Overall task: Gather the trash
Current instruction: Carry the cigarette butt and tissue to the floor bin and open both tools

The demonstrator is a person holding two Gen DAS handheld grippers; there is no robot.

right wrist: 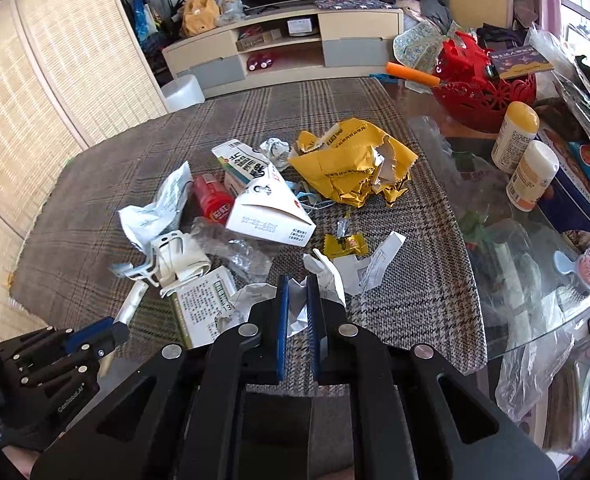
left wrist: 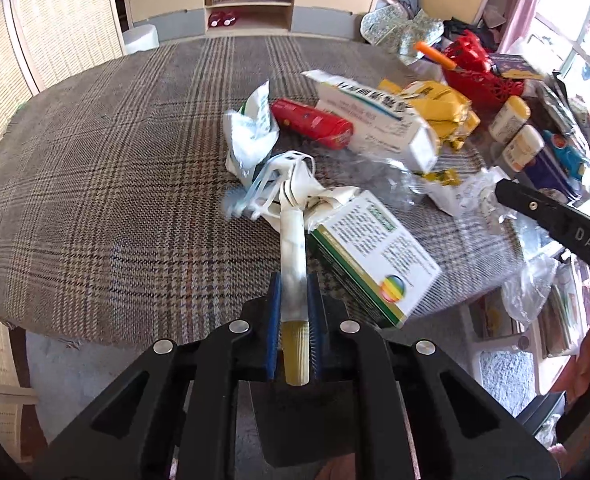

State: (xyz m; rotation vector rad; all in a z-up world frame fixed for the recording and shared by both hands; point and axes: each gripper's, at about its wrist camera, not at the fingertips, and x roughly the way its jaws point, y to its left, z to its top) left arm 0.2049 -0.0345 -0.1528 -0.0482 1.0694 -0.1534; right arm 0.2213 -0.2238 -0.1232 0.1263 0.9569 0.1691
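Your left gripper (left wrist: 295,300) is clamped on a rolled paper tube (left wrist: 293,256), its blue pads pressing both sides, the yellowish ribbed end sitting deep between the jaws. The tube's far end reaches into the crumpled white packaging (left wrist: 291,184) beside the green-edged box (left wrist: 375,256) on the plaid tablecloth (left wrist: 115,160). Your right gripper (right wrist: 296,296) has closed on crumpled white paper (right wrist: 323,276), which bulges out around the pads. The rest of the trash lies ahead on the cloth: the torn yellow envelope (right wrist: 351,164), the white carton (right wrist: 267,208), the red tube (right wrist: 211,200), a small yellow wrapper (right wrist: 345,245) and clear plastic film (right wrist: 239,254).
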